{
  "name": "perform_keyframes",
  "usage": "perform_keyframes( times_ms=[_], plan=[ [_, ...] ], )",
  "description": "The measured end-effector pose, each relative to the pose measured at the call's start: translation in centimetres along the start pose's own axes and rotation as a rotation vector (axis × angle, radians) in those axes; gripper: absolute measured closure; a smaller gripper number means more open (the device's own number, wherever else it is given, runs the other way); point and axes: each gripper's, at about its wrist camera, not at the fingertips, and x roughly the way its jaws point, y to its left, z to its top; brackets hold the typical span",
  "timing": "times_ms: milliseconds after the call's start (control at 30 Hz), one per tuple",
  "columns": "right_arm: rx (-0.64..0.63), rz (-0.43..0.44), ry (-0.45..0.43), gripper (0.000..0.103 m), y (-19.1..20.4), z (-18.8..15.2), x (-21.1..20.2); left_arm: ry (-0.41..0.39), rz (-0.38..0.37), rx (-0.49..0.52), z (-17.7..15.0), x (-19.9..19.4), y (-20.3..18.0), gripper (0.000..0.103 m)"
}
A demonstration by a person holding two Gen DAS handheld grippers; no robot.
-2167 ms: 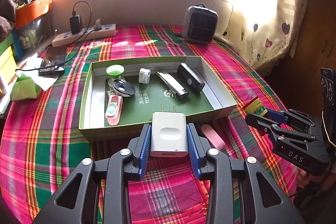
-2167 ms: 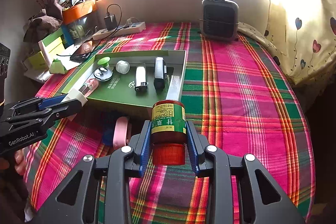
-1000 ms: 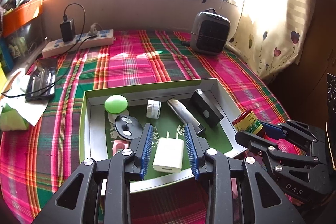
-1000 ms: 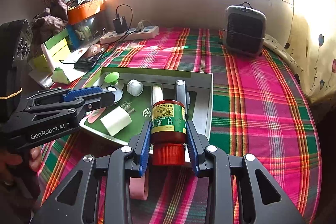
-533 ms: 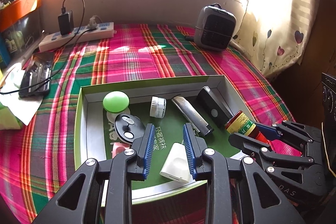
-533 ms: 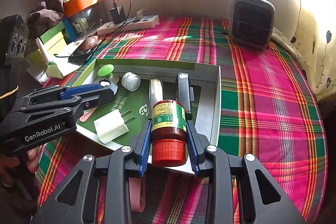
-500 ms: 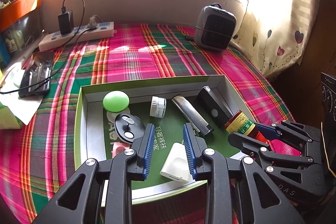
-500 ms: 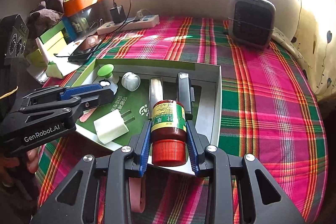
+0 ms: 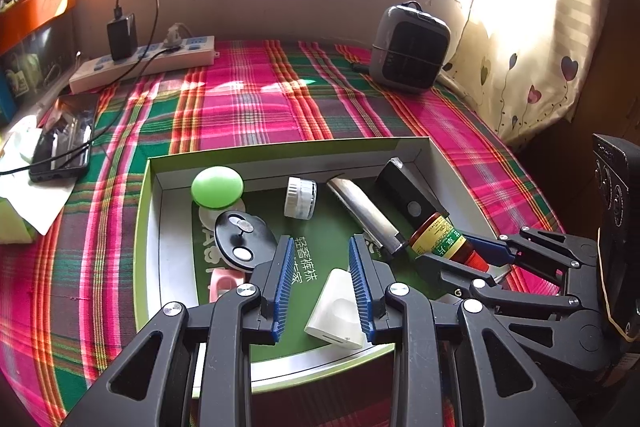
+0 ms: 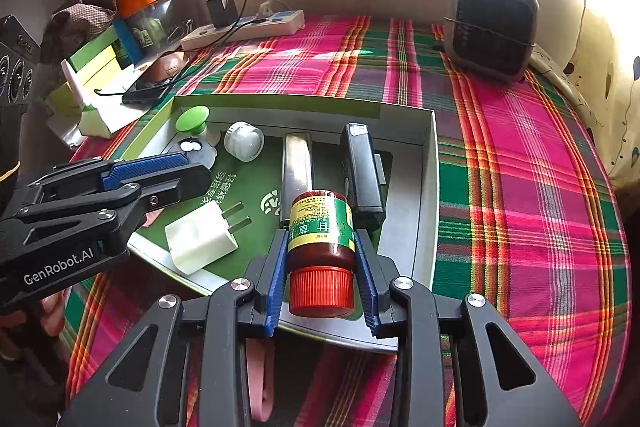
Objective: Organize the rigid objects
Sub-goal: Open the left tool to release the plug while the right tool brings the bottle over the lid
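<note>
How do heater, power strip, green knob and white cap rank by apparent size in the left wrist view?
1. Power strip, longest in frame
2. Heater, close to the strip in area, so the top two are unsure
3. Green knob
4. White cap

The knob and cap sit nearer the camera, so true sizes may differ.

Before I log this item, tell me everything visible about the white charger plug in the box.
The white charger plug is a small, rounded block of glossy plastic with two flat metal prongs pointing toward the box middle. It lies tilted on the green liner near the front wall, released, partly under the open left gripper.
</note>
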Motion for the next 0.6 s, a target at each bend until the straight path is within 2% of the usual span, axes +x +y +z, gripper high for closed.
perform_keyframes(
  times_ms=[600],
  plan=[
    [-0.007,-0.063,-0.011,0.070,0.0,0.9,1.4,0.008,-0.008,-0.008,-0.2,0.3,0.3,0.076]
  ],
)
